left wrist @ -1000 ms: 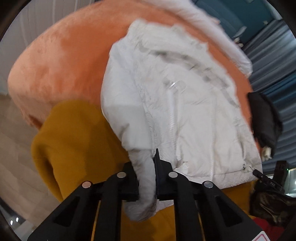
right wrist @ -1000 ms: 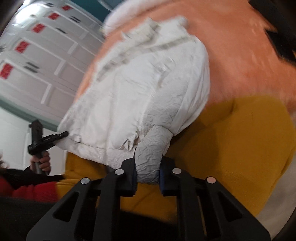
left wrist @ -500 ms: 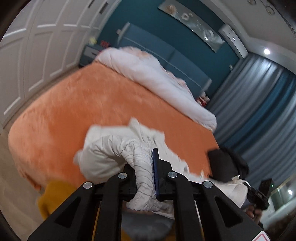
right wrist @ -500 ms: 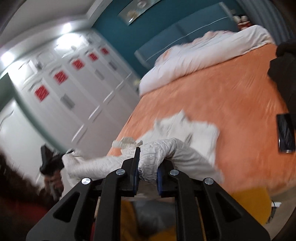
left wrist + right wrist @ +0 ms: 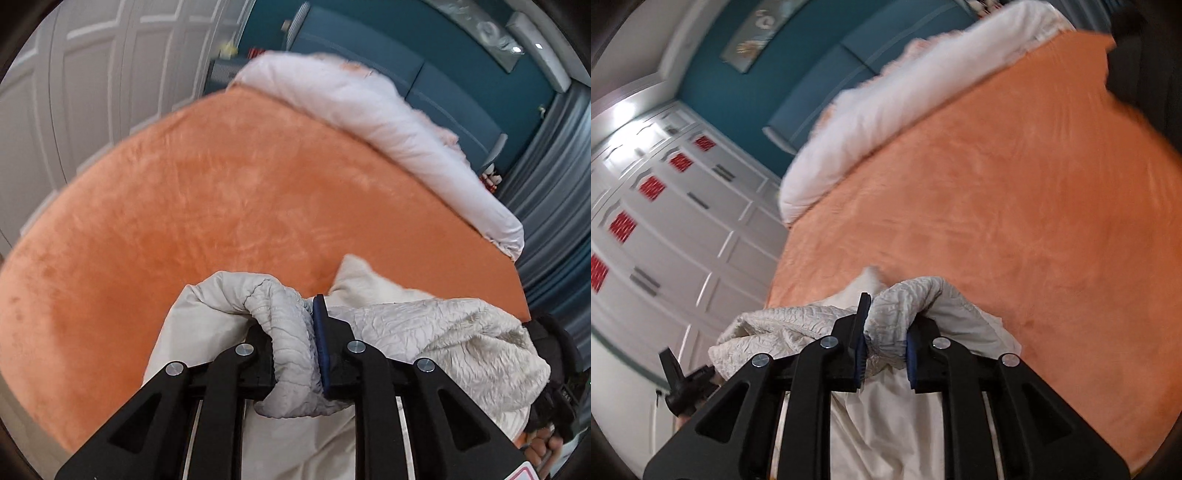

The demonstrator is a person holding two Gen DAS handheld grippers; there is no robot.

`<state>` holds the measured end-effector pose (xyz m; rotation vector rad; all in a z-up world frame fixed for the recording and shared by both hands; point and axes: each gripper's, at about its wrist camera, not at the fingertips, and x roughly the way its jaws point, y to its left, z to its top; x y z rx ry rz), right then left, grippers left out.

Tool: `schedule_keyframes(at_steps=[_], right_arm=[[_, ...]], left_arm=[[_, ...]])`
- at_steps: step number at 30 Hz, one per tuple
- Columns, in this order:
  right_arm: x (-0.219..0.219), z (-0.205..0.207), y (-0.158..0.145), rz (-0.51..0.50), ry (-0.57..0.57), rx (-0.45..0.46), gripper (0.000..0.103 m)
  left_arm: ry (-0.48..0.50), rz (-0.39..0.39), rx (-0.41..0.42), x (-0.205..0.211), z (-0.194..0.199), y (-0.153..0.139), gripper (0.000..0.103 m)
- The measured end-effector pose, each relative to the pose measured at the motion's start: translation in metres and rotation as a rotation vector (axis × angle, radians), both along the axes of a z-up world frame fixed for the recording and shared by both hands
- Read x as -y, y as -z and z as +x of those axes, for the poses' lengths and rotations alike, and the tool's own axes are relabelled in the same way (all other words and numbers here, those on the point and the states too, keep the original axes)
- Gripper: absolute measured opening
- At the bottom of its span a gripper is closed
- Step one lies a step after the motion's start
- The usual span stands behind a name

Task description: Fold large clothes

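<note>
jacket point(image 5: 424, 332) lifted off orange bed point(image 5: 258, 206), earlier spread flat; now bunched above near edge. left gripper point(image 5: 295, 354) fingers, just eased wider, pinch cuff; right gripper point(image 5: 884, 347) nearly closed on other cuff, likely to shake flat.

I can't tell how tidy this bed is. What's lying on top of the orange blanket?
A white duvet is bunched along the far edge. The white jacket hangs near the front edge in both grippers. The jacket and grippers hide whatever lies on the nearest part of the orange blanket.
</note>
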<state>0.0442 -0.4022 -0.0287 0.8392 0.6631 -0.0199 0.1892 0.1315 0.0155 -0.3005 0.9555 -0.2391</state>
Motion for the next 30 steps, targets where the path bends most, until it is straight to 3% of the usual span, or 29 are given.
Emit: schedule_keyframes(at_steps=[4, 7, 12, 14, 15, 16, 18, 19, 21, 22, 25, 28, 30], right_arm=[[0.009, 0.014, 0.032, 0.082, 0.028, -0.028, 0.018], [0.013, 0.014, 0.039, 0.131, 0.023, -0.011, 0.019], [0.025, -0.008, 0.031, 0.299, -0.037, 0.131, 0.023], [0.029, -0.018, 0.017, 0.330, -0.061, 0.190, 0.026], [0.033, -0.024, 0.010, 0.340, -0.073, 0.217, 0.028], [0.035, -0.029, 0.005, 0.340, -0.070, 0.230, 0.029], [0.043, -0.045, -0.013, 0.288, -0.014, 0.257, 0.035], [0.048, -0.058, -0.026, 0.240, 0.037, 0.279, 0.039], [0.046, -0.072, -0.049, 0.118, 0.092, 0.280, 0.039], [0.033, -0.076, -0.070, -0.023, 0.102, 0.268, 0.039], [-0.022, -0.057, -0.097, -0.334, 0.048, 0.195, 0.039], [-0.071, -0.027, -0.092, -0.458, -0.044, 0.141, 0.039], [-0.101, -0.006, -0.075, -0.488, -0.107, 0.101, 0.038]], left_arm=[[0.053, -0.026, -0.076, -0.007, 0.022, 0.035, 0.020], [0.137, -0.063, -0.104, -0.017, 0.030, 0.042, 0.020], [0.302, -0.214, -0.144, -0.057, 0.028, 0.020, 0.021], [0.343, -0.237, -0.136, -0.074, 0.022, 0.002, 0.021], [0.350, -0.224, -0.113, -0.080, 0.019, -0.008, 0.025], [0.347, -0.196, -0.080, -0.087, 0.016, -0.019, 0.046], [0.190, -0.039, 0.067, -0.114, 0.009, -0.049, 0.079], [0.098, 0.024, 0.158, -0.130, 0.002, -0.067, 0.079], [0.046, 0.069, 0.202, -0.138, -0.003, -0.085, 0.079], [-0.003, 0.122, 0.238, -0.132, -0.010, -0.096, 0.079], [0.030, 0.220, 0.362, -0.089, -0.030, -0.108, 0.081], [0.116, 0.307, 0.427, -0.008, -0.049, -0.088, 0.085], [0.152, 0.328, 0.407, 0.031, -0.053, -0.066, 0.087]])
